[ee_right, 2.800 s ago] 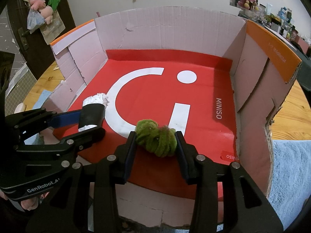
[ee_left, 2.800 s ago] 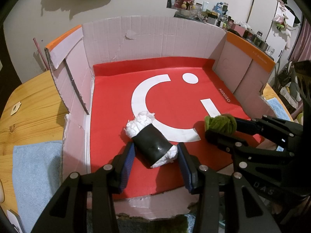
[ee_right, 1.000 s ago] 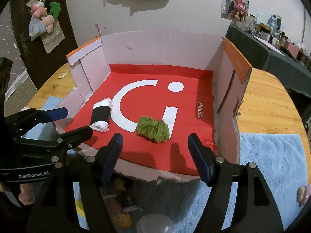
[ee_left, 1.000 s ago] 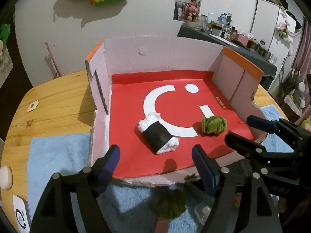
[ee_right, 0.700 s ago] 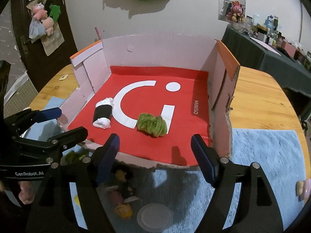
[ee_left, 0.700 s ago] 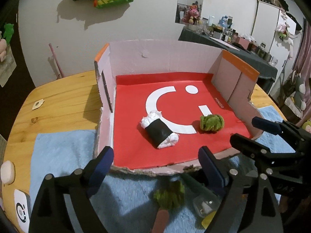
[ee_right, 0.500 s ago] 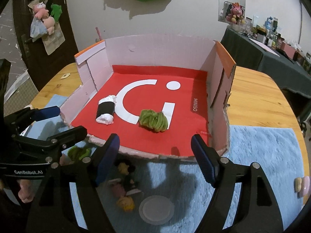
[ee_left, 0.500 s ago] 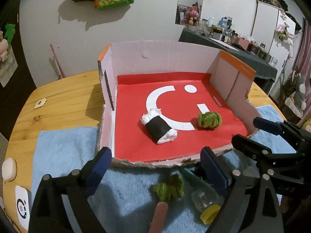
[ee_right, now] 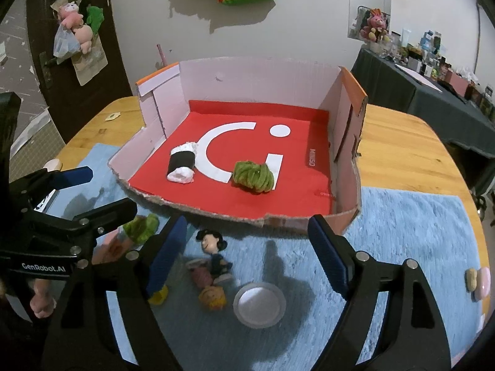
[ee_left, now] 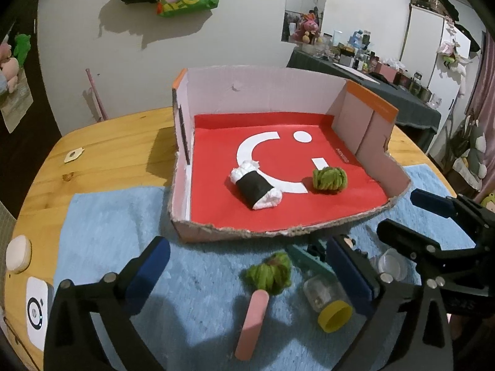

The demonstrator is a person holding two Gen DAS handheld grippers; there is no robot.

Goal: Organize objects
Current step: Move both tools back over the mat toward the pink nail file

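A cardboard box (ee_left: 362, 216) (ee_right: 346, 99) with a red floor holds a black-and-white roll (ee_left: 255, 184) (ee_right: 182, 167) and a green yarn ball (ee_left: 329, 178) (ee_right: 253, 176). My left gripper (ee_left: 247, 266) is open and empty above the blue mat, over a pink stick with a green tuft (ee_left: 263, 281) and a clear jar with a yellow lid (ee_left: 328, 304). My right gripper (ee_right: 247, 247) is open and empty over two small doll figures (ee_right: 213, 252) and a round white lid (ee_right: 259, 304).
The box and loose items rest on a blue fluffy mat (ee_left: 108, 216) (ee_right: 417, 232) on a wooden table (ee_left: 102, 142) (ee_right: 399, 142). A white device (ee_left: 37, 309) and a round pad (ee_left: 18, 253) lie at the left edge. A small pink item (ee_right: 478, 281) lies at the right.
Both grippers let go of the roll and the yarn ball, opened wide and pulled back out of the box. Loose items on the mat have come into view.
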